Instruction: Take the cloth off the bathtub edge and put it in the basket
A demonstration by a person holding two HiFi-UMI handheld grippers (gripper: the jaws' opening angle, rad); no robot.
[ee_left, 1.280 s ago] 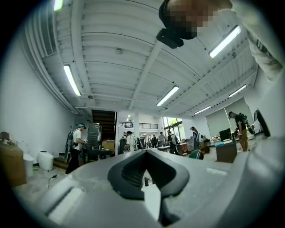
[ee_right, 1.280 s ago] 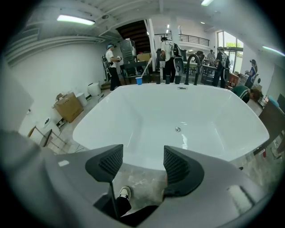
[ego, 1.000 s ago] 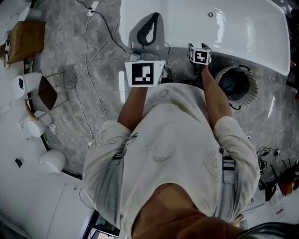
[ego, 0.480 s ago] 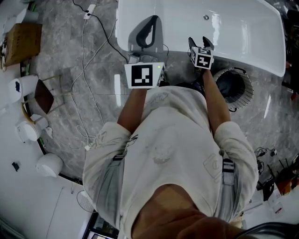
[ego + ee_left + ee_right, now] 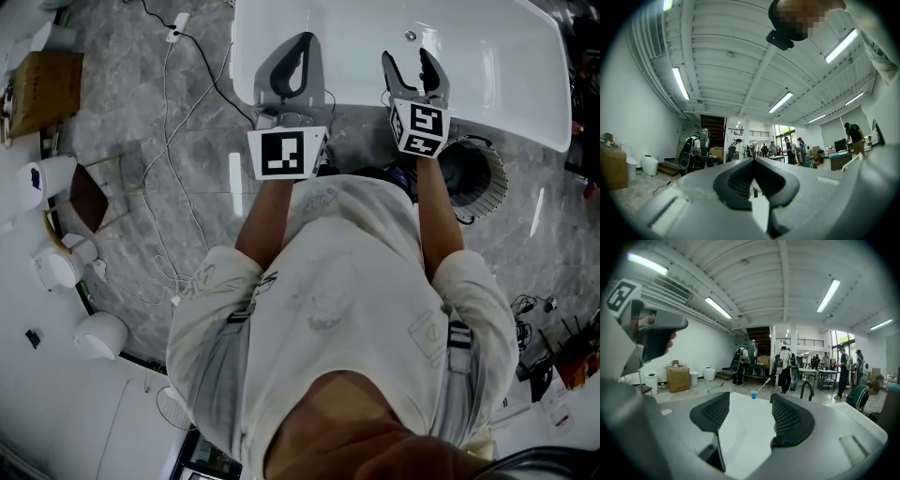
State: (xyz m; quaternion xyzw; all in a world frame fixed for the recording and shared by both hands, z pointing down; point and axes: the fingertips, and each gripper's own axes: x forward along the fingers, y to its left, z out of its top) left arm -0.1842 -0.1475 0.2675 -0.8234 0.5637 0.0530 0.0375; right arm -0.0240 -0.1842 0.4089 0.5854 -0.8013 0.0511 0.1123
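Your right gripper point(image 5: 408, 60) hangs half open and empty over the tub point(image 5: 497, 56); left gripper point(image 5: 302, 39) — jaws together. Dark heap in the basket point(image 5: 504, 184) — likely the cloth point(image 5: 466, 171) — sits partly behind your forearm point(image 5: 437, 216).

Bathtub point(image 5: 497, 66): far rim cut by top edge; basket point(image 5: 500, 187): left part behind right forearm point(image 5: 436, 206), dark contents indistinct; background people point(image 5: 786, 363): too small.

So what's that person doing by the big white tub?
A person stands at the bathtub holding two grippers over its edge. The right gripper is open and empty; the left gripper is shut on nothing. No cloth shows on the edge, and something dark lies in the basket beside the tub.
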